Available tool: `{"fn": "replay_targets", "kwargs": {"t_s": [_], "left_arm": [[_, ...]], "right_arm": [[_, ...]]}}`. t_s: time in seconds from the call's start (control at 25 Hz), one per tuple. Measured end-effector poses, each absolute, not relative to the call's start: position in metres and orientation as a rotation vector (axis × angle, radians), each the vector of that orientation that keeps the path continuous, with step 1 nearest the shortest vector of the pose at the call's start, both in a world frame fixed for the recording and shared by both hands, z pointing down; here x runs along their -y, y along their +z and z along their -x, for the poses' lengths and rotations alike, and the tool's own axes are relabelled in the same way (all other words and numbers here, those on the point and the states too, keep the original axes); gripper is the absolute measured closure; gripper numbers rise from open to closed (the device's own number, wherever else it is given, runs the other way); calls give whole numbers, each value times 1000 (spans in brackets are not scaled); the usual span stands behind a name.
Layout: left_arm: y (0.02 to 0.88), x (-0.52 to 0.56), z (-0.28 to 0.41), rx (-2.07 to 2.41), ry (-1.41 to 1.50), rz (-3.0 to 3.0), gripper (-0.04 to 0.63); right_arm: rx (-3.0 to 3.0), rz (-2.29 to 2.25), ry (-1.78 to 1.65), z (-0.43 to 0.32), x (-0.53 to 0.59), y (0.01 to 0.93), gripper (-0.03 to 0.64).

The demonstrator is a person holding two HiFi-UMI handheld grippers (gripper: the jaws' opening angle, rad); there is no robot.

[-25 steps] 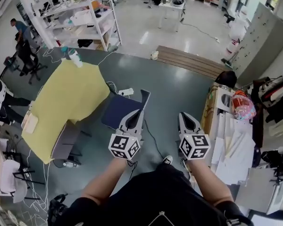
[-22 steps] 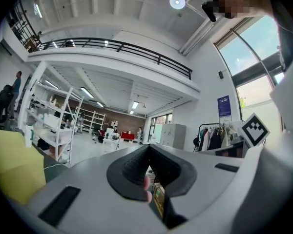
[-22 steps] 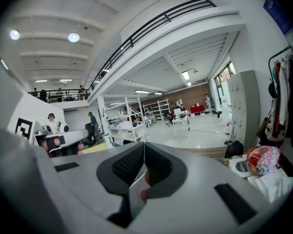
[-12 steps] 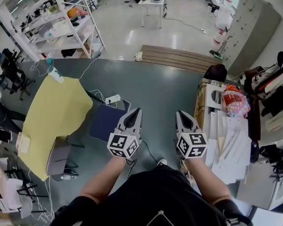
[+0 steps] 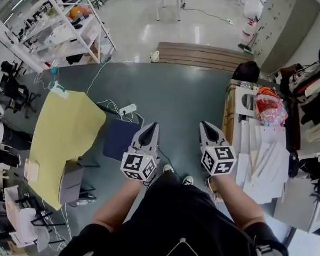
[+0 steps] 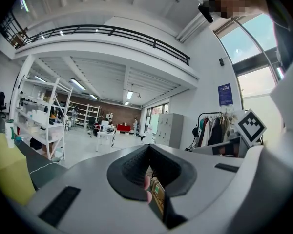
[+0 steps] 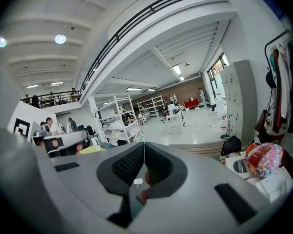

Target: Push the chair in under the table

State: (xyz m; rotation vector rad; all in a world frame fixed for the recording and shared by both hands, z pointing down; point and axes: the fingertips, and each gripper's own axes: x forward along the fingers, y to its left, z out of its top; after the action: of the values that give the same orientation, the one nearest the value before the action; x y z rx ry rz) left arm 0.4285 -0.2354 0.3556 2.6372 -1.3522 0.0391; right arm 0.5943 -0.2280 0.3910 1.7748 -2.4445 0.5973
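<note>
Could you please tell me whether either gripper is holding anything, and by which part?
Nothing is held: the left gripper and the right gripper are both shut with nothing between the jaws, and neither touches the blue chair.

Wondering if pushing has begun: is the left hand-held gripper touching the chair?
Cannot tell. In the head view the left hand-held gripper overlaps the chair from above, hiding any gap; the left gripper view shows no chair.

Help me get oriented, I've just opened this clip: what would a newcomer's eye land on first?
The large yellow-covered table at the head view's left stands out, and a dark blue chair stands at its right edge, not tucked under. In front of the person, the grey left gripper and right gripper are held side by side, both shut and empty.
</note>
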Motion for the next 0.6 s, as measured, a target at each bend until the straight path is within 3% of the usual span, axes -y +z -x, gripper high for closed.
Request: {"fn": "replay_targets", "kwargs": {"t_s": [0.6], "left_arm": [[353, 349, -484, 1074, 4, -2786, 585]], "right_arm": [[2352, -1910, 541, -606, 329, 385, 601]]}}
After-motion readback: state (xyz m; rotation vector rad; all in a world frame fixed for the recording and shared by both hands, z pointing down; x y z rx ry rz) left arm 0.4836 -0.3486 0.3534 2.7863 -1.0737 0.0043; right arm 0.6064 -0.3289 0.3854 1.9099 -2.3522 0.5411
